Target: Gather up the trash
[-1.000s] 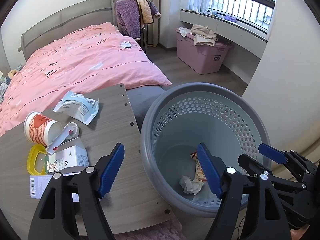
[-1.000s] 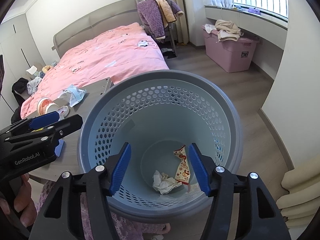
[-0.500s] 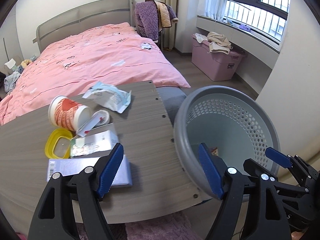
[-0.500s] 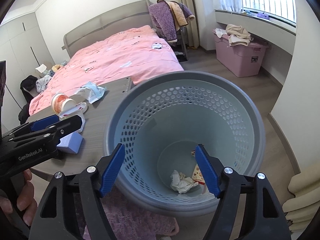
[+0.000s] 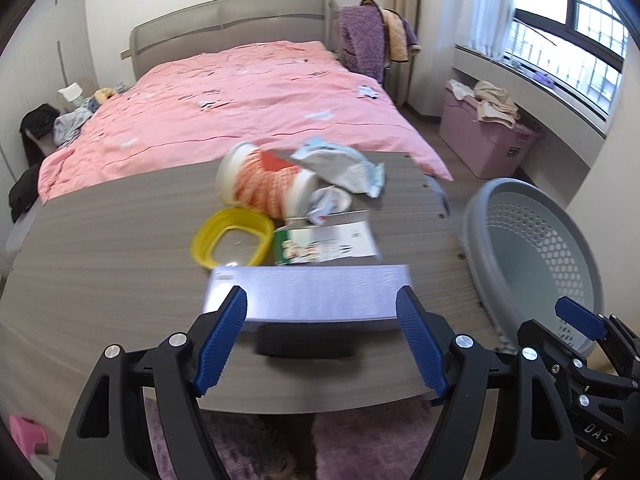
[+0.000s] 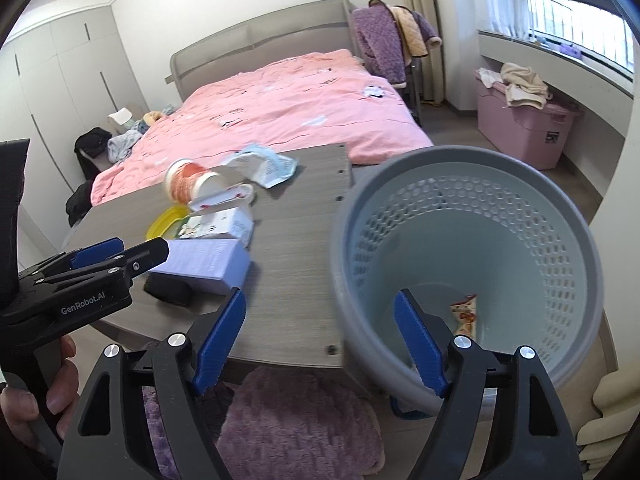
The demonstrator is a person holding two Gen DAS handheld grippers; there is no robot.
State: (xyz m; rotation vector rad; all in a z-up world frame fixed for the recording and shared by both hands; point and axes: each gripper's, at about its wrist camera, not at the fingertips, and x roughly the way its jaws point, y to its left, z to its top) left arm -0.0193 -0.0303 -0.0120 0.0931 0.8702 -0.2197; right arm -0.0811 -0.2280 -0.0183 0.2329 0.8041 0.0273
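On the grey wood-grain table point(image 5: 100, 264) the trash lies in one group, and I describe it from left to right, always relative to the flat pale purple cardboard box point(image 5: 308, 294) at the near edge. Behind the box, to its left, lies a yellow plastic ring-shaped lid point(image 5: 232, 236). Straight behind the box lies a small white and green carton point(image 5: 324, 242) on its side, close to it. Further behind, a white paper cup with orange-red print point(image 5: 264, 186) lies tipped over, and a peeled white foil lid point(image 5: 330, 202) is beside the cup. Behind the box to the right is a crumpled pale blue and white wrapper point(image 5: 340, 168). A dark flat object point(image 5: 306, 344) sits under the near side of the box; I cannot tell what it is.

The left gripper point(image 5: 322, 344) hovers in front of the box with its blue fingers wide apart, holding nothing. To the right of the box, beyond the table edge, stands a round grey perforated plastic basket point(image 6: 532, 216) with a printed snack wrapper point(image 6: 466, 316) inside. The right gripper point(image 6: 320, 344) is above the basket's near rim, its fingers also wide apart and empty.
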